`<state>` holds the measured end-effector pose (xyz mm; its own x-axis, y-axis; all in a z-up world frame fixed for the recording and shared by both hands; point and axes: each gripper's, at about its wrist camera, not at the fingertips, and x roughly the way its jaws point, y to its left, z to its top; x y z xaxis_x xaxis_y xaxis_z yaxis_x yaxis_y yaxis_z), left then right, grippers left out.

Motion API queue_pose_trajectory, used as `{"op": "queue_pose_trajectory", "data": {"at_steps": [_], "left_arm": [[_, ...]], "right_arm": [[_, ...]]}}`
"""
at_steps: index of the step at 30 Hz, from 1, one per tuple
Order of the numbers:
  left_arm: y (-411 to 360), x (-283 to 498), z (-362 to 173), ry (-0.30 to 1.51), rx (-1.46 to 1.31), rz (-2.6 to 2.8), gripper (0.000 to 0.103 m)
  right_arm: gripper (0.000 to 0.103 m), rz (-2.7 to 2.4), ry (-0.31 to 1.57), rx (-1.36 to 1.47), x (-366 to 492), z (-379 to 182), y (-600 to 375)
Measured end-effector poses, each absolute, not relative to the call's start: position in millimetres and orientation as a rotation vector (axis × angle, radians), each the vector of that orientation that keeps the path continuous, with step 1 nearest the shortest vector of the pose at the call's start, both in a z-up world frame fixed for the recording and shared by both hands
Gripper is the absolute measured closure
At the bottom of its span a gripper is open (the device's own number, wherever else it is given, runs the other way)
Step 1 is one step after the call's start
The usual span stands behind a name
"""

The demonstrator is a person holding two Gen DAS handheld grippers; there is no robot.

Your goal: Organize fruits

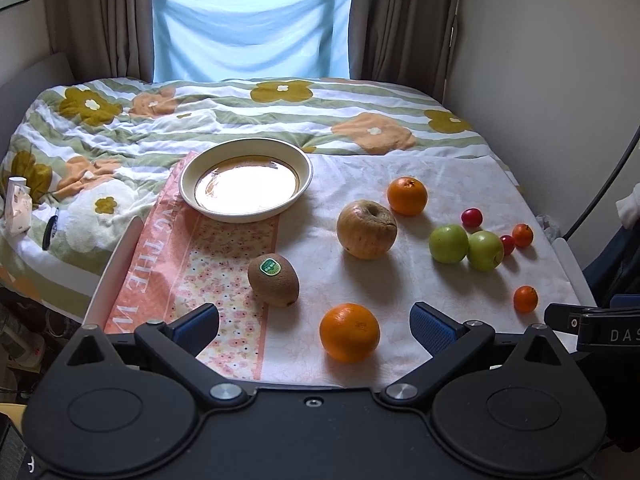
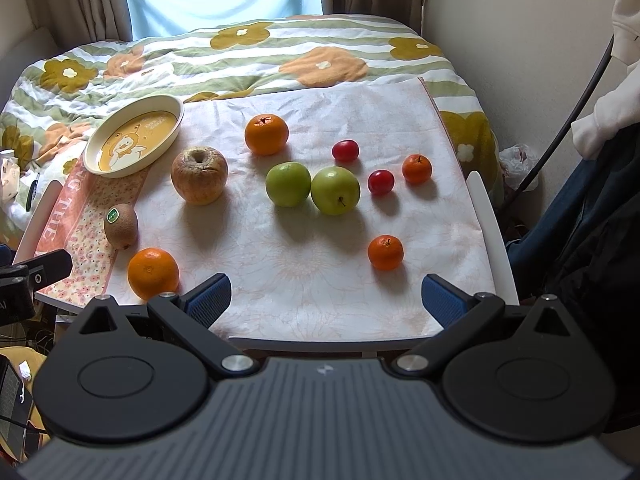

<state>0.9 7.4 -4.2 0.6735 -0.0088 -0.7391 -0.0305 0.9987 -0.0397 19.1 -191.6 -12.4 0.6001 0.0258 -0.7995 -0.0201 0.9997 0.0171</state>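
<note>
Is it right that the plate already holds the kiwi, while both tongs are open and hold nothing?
Not quite. The plate is empty; the right wrist view shows the kiwi lying on the cloth in front of it. Both tongs, left and right, are open and hold nothing.

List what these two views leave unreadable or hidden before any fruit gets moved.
- Plate base: left wrist view, washed out by window glare; the printed picture shows only in the right wrist view.
- Kiwi sticker text: both views, too small to read.
- Cloth lettering: cut short by the plate and by the left tool.
- Right tool: only a corner shows at the left view's right edge.
</note>
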Motion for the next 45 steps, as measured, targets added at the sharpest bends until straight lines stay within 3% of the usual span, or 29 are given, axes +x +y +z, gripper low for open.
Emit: {"op": "queue_pose_trajectory", "data": {"at_steps": [45], "left_arm": [[6.9, -4.9, 1.3, 0.807, -0.038, 0.005, 0.0]], "right_arm": [[0.0, 0.022, 0.914, 0.002, 13.7, -7.2, -192.4]]}}
